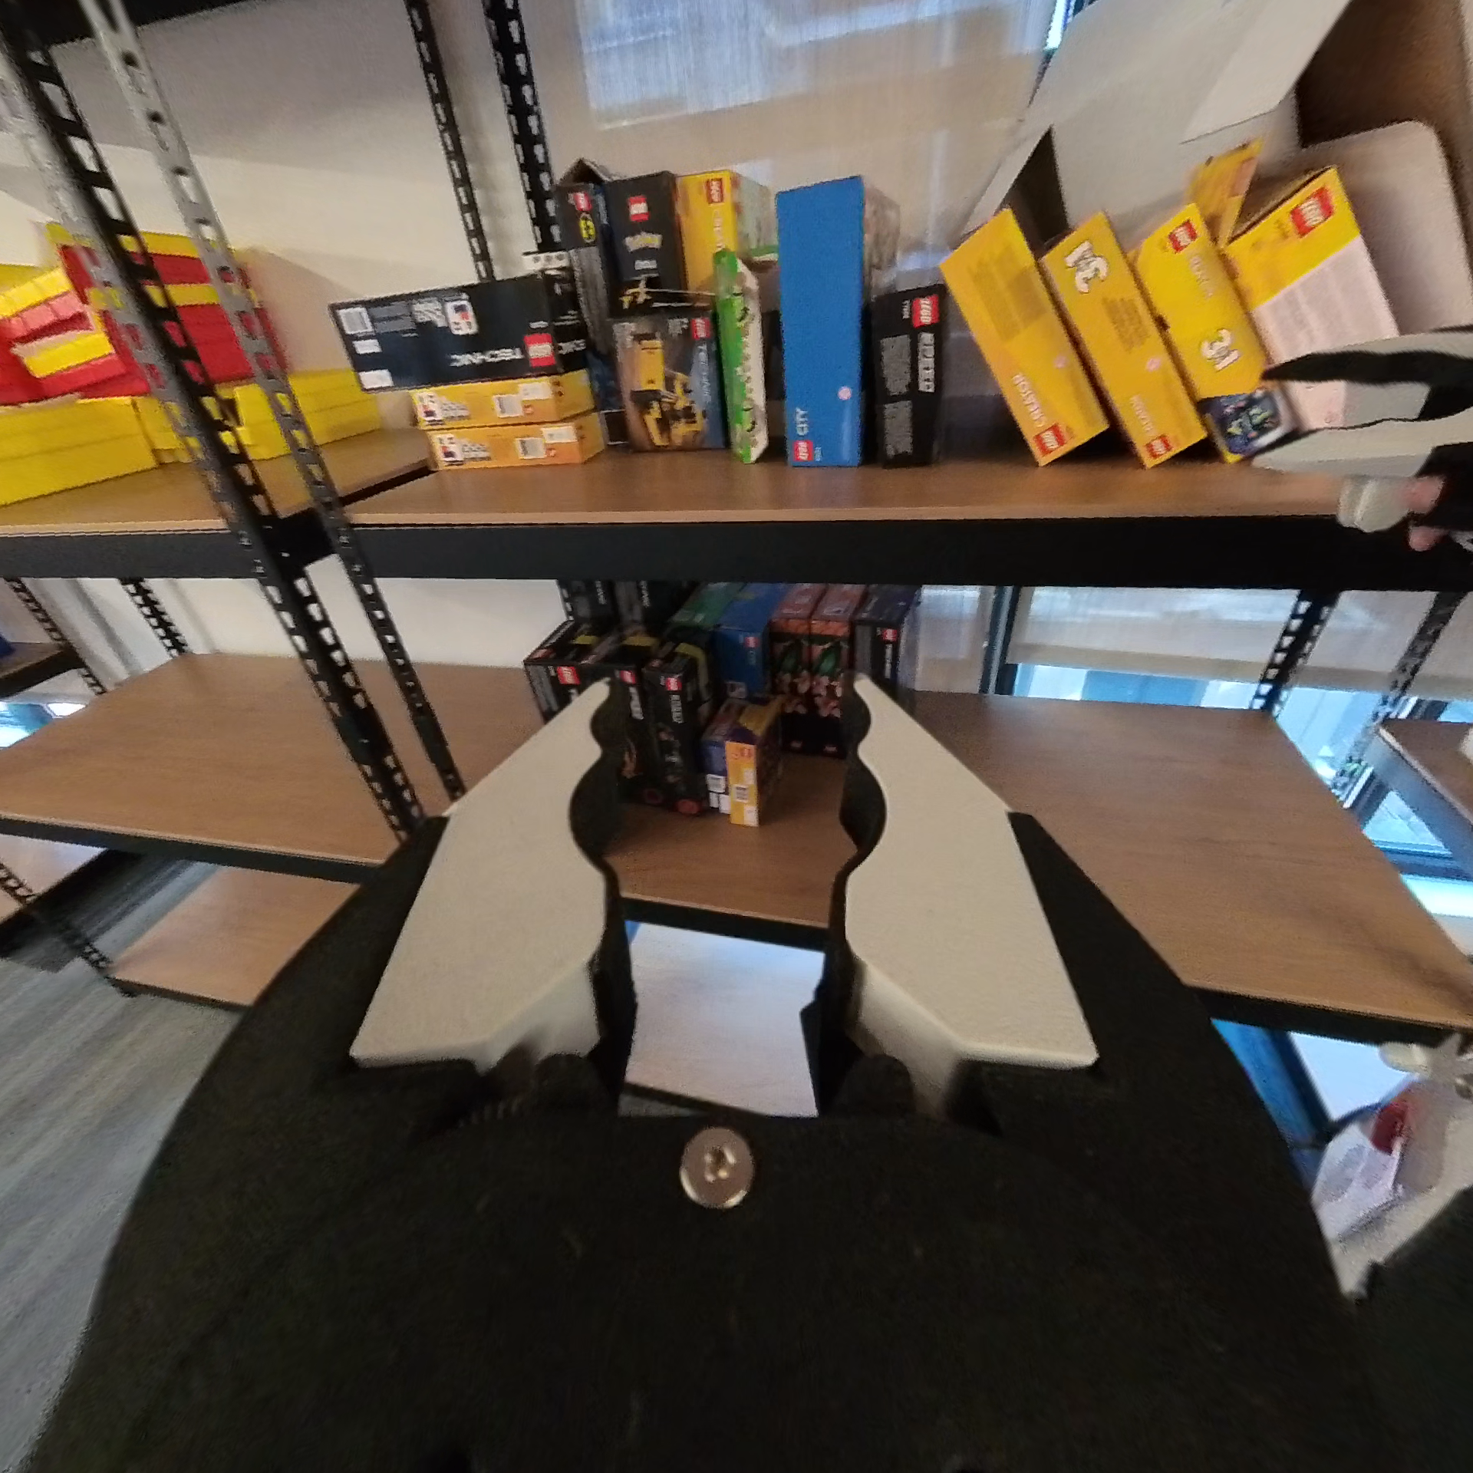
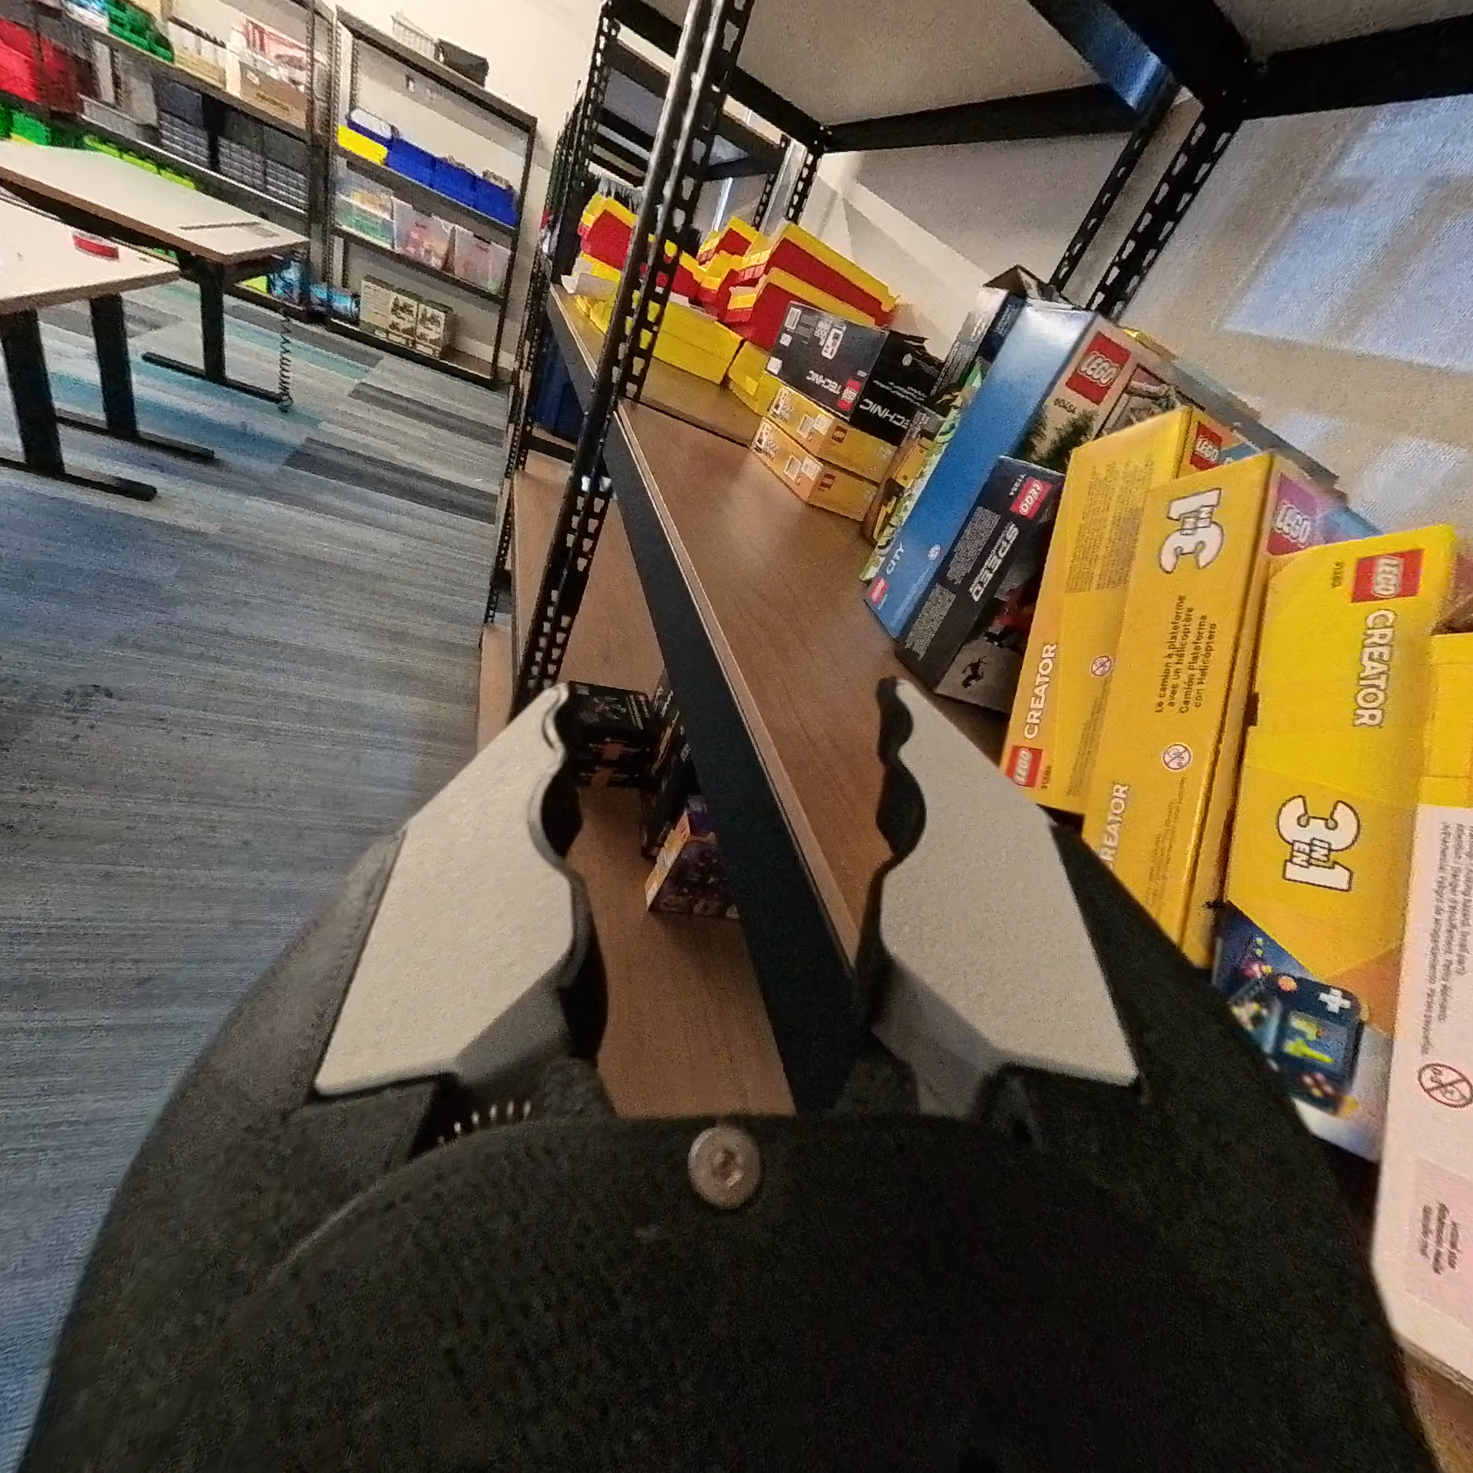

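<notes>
Your left hand-held gripper [image 1: 729,717]: jaws wide, empty, facing lower shelf [image 1: 1116,837] boxes [image 1: 741,757]. Right hand-held gripper [image 2: 717,709]: wide, empty, straddling upper shelf edge [image 2: 717,717], nr yellow boxes [image 2: 1180,693]

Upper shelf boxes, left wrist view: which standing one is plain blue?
The tall blue box standing mid-shelf, between a green-and-white box and a short black box. The leaning boxes to its right are yellow.
</notes>
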Tool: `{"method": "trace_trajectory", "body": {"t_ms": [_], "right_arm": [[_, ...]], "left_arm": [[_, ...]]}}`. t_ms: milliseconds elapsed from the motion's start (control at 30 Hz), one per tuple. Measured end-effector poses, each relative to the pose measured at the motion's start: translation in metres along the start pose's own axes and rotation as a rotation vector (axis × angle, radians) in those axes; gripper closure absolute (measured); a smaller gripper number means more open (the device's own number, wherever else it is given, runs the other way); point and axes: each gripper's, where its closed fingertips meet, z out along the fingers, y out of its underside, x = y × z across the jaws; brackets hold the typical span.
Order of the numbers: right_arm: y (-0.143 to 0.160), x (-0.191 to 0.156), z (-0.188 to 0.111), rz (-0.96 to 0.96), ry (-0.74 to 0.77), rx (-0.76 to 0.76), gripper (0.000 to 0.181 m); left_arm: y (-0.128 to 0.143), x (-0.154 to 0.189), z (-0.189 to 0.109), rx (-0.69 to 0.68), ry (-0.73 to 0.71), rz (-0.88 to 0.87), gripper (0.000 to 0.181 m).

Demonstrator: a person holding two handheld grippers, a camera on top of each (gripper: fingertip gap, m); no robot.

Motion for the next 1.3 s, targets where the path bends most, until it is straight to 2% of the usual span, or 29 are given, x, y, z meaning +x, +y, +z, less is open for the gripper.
{"method": "trace_trajectory", "body": {"t_ms": [233, 333, 433, 533, 700, 900, 1000, 1100, 1200, 1300], "right_arm": [[-0.025, -0.005, 0.039, -0.003, 0.139, 0.019, 0.122], [-0.039, -0.013, 0.059, 0.027, 0.241, 0.049, 0.132], [-0.049, -0.033, 0.094, 0.112, 0.251, 0.048, 0.135], [-0.059, -0.05, 0.121, 0.113, 0.3, -0.003, 0.139], [-0.069, -0.075, 0.13, 0.063, 0.372, -0.058, 0.149], [-0.093, -0.063, 0.12, 0.166, 0.403, 0.015, 0.162], [-0.1, -0.05, 0.11, 0.168, 0.453, -0.001, 0.165], [-0.105, -0.044, 0.1, 0.166, 0.498, 0.007, 0.169], [-0.101, -0.045, 0.098, 0.169, 0.501, -0.032, 0.169], [-0.095, -0.041, 0.092, 0.121, 0.554, -0.108, 0.17]], "left_arm": [[0.011, -0.071, -0.027, 0.004, 0.014, 0.002, 0.133], [0.015, -0.12, -0.046, -0.008, 0.009, 0.029, 0.137], [0.018, -0.173, -0.07, -0.045, 0.011, 0.02, 0.136], [0.02, -0.227, -0.095, -0.033, -0.034, 0.025, 0.136], [0.031, -0.291, -0.111, -0.027, -0.04, -0.057, 0.134], [0.027, -0.331, -0.104, -0.002, -0.033, -0.022, 0.139], [0.021, -0.338, -0.093, 0.034, 0.006, -0.07, 0.141], [0.023, -0.342, -0.082, 0.0, 0.04, -0.037, 0.142], [0.023, -0.351, -0.073, 0.016, 0.047, -0.016, 0.145], [0.022, -0.35, -0.063, 0.059, 0.103, -0.084, 0.145]]}}
